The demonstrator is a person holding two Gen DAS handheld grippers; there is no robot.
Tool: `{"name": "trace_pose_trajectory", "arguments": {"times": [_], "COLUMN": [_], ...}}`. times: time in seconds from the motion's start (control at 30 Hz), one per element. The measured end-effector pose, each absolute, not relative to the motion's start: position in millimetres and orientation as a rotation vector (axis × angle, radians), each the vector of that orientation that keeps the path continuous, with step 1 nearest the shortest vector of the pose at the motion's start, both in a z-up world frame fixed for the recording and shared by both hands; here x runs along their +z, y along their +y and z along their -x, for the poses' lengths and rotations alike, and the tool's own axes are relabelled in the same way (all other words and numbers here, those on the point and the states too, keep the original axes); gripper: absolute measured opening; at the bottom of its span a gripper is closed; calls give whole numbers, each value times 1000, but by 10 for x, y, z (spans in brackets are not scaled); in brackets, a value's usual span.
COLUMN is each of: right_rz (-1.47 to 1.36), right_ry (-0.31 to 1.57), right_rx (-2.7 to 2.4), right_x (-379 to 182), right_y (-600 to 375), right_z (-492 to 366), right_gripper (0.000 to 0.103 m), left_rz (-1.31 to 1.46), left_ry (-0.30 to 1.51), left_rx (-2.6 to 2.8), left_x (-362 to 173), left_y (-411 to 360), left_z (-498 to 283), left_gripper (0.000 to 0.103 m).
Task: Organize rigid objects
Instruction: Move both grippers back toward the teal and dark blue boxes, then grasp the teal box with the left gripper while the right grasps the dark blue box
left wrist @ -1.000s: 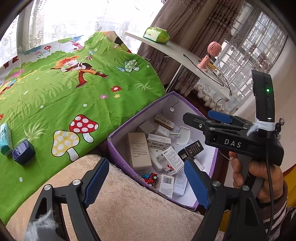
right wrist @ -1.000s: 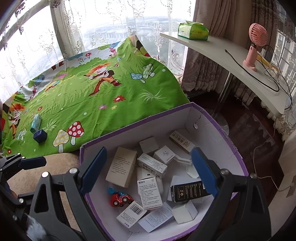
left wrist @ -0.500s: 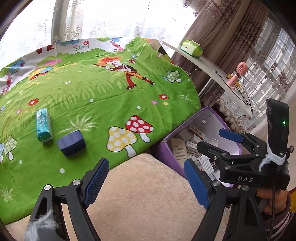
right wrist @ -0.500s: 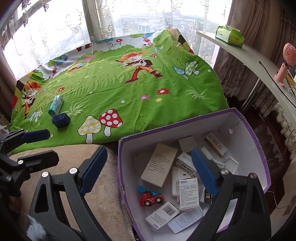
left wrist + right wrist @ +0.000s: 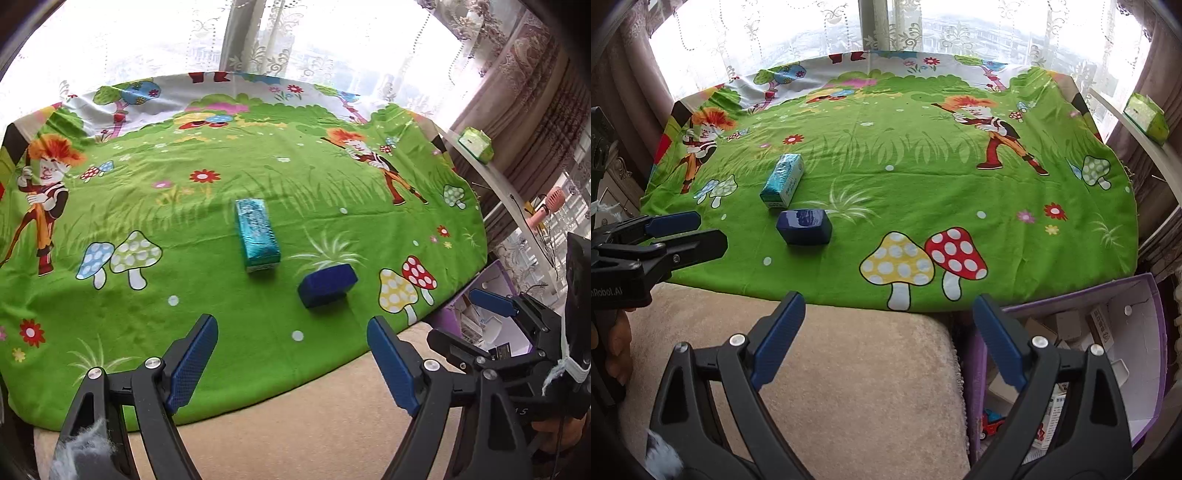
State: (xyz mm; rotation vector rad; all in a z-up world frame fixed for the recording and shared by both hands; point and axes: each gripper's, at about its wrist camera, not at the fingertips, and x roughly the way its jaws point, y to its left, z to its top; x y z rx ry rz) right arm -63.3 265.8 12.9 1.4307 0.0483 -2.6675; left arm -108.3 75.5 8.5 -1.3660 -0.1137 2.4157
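Both grippers, left point(image 5: 291, 354) and right point(image 5: 888, 332), jaws wide, nothing between them. Teal box point(image 5: 257, 234) and dark blue box point(image 5: 327, 285) lie just apart on the green-clothed tabletop point(image 5: 221, 302). Purple bin point(image 5: 1145, 295) of small boxes stands at its right edge.

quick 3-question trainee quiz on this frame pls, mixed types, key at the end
1. True or false: the left gripper is shut on the teal box.
2. Which lies nearer the grippers on the green cloth? A) the dark blue box B) the teal box C) a red toy car
3. Fill in: the purple bin of small cartons stands beside the cloth on the ___ gripper's side.

Key
1. False: both the left gripper and the right gripper are open and empty.
2. A
3. right
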Motion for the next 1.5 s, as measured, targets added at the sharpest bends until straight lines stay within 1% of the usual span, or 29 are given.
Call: {"name": "trace_pose_trajectory", "arguments": {"times": [0.23,0.7,0.77,0.83,0.87,0.97,1.0,1.03,1.27,1.4,1.47,1.5], "right_rz": [-1442,-1502,-1518,-1539,-1550,-1564,-1565,-1561,-1540,-1533,-1533,-1532], "right_ry": [166,239,246,254,254,233,229,227,232,182,148,130], "right_rx": [-2606,-2576,-2579,-2572,-2569,-2554,-2555,-2559,-2654,-2715,-2747,-2761], "right_x": [22,-238,-281,-330,-357,-408,-412,-413,-397,-357,-340,-332], "right_y": [2263,1851,1836,1828,1829,1846,1851,1856,1929,2050,2120,2153], "right_z": [876,1346,1394,1427,1439,1447,1448,1445,1412,1390,1373,1364], "right_gripper": [94,93,90,78,77,65,57,55,55,55,55,55], "left_rz": [1417,1434,1436,1441,1445,1454,1458,1461,1454,1461,1476,1481], "left_ry": [-210,-315,-319,-318,-316,-303,-298,-291,-194,-154,-156,-159], "left_rx": [2487,2510,2508,2507,2506,2507,2508,2510,2511,2492,2493,2491], "left_x": [-19,-112,-119,-132,-137,-150,-154,-158,-135,-145,-161,-172], "left_y": [443,249,247,251,256,277,287,301,532,718,794,837], "left_z": [1176,1203,1208,1214,1216,1226,1235,1245,1399,1557,1655,1709], "left_gripper": [83,82,82,81,81,81,81,81,73,71,68,67]}}
